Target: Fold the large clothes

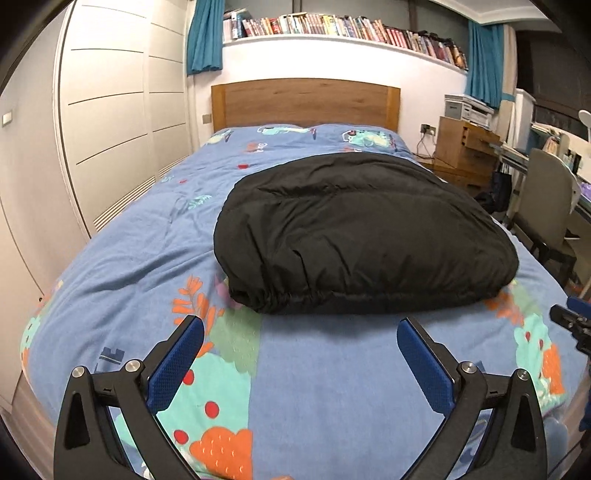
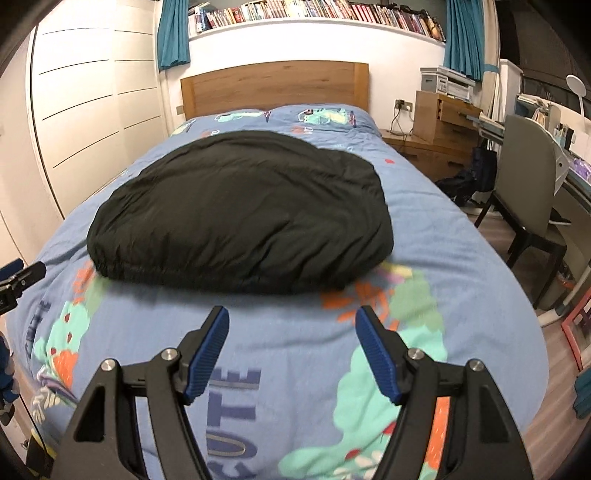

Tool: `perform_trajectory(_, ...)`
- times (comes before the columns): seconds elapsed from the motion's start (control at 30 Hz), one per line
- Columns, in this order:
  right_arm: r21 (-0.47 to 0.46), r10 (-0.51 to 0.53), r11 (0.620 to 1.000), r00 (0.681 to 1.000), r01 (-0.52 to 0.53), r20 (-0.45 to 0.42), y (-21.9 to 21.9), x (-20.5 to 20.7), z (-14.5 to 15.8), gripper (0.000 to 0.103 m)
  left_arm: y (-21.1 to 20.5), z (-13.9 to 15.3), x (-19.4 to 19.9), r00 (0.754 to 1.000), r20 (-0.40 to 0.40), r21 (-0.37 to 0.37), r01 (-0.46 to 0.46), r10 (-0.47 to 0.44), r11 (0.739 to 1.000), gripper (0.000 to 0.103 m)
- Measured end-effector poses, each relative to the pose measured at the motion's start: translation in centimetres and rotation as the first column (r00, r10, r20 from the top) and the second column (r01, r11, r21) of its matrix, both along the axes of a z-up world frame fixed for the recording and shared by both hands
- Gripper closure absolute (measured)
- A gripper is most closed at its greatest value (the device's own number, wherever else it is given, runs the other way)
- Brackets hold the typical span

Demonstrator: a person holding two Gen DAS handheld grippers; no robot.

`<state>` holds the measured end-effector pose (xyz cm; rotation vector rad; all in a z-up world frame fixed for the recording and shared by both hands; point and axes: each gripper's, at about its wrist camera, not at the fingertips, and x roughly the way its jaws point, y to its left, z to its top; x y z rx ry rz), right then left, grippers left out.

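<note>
A black puffy jacket (image 1: 362, 236) lies in a rounded bundle on the blue patterned bed cover (image 1: 129, 258), its elastic hem facing me. It also shows in the right wrist view (image 2: 240, 210). My left gripper (image 1: 301, 334) is open and empty above the cover, just short of the hem. My right gripper (image 2: 291, 323) is open and empty, also short of the hem. The right gripper's tip shows at the right edge of the left wrist view (image 1: 570, 321); the left one's shows at the left edge of the right wrist view (image 2: 22, 278).
A wooden headboard (image 1: 306, 103) stands at the far end under a bookshelf (image 1: 343, 29). White wardrobe doors (image 1: 110, 122) run along the left. A chair (image 2: 524, 192), desk and wooden cabinet (image 2: 439, 118) stand on the right beside the bed.
</note>
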<state>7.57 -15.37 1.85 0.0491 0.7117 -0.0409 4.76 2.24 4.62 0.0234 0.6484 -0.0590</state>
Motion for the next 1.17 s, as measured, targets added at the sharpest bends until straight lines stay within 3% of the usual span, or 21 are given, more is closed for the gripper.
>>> perform_trajectory(0.37,-0.025,0.008,1.000,1.000,-0.008,0.000,0.2,-2.4,-1.1,0.033,-1.8,0.0,-2.3,0.999,0.017,0.014,0.032,-0.033,0.999,0.001)
perform_trajectory(1.17,-0.044,-0.035,0.998,0.999,0.036,0.035,-0.9,-3.5,-0.9,0.033,-1.7,-2.6,-2.0,0.998,-0.062,0.006,0.022,-0.022,1.000,0.001)
